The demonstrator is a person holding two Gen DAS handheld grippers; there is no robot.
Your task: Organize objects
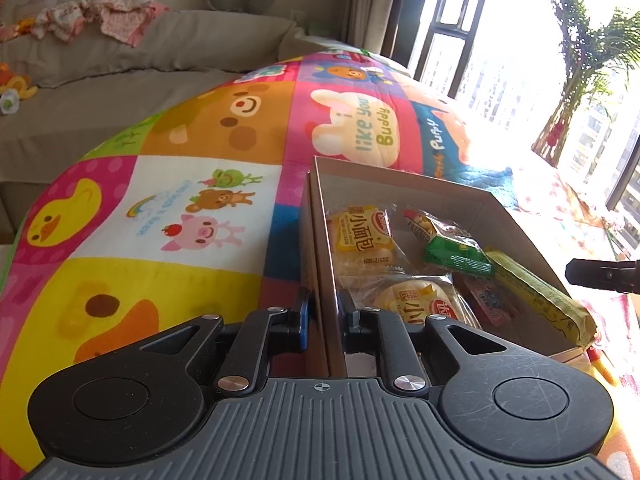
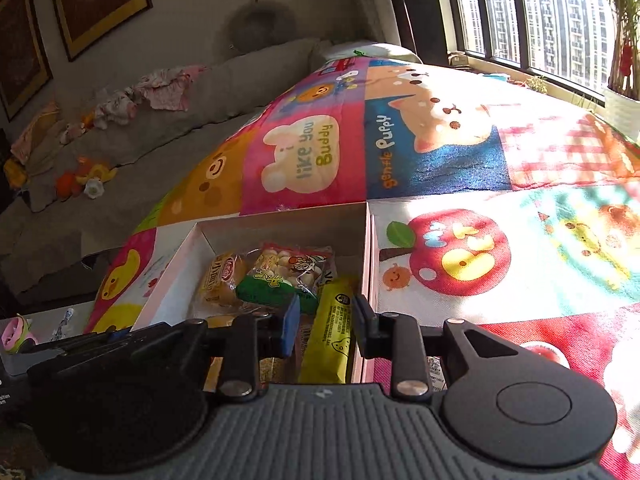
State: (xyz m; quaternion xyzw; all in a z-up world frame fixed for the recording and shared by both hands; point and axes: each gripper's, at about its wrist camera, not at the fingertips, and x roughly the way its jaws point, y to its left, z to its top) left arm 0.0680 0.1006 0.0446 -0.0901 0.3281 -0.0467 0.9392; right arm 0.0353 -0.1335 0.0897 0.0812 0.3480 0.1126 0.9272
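A shallow cardboard box (image 1: 400, 176) sits on a colourful cartoon play mat and holds snack packs: two small bread packs (image 1: 362, 236), a green pack (image 1: 456, 254) and a long yellow bar (image 1: 536, 296). My left gripper (image 1: 324, 312) straddles the box's left wall, one finger outside and one inside, shut on it. In the right wrist view my right gripper (image 2: 326, 320) is over the box (image 2: 280, 220), its fingers on either side of the yellow bar (image 2: 330, 340), which lies against the right wall. I cannot tell whether they touch it. The right gripper's tip also shows at the right edge of the left wrist view (image 1: 600, 274).
The play mat (image 2: 460, 152) covers the floor. A grey sofa (image 1: 100, 80) with baby clothes and toys stands at the back. A window (image 2: 540, 12) and a potted plant (image 1: 580, 72) are at the right. Small toys (image 2: 16, 336) lie at the left.
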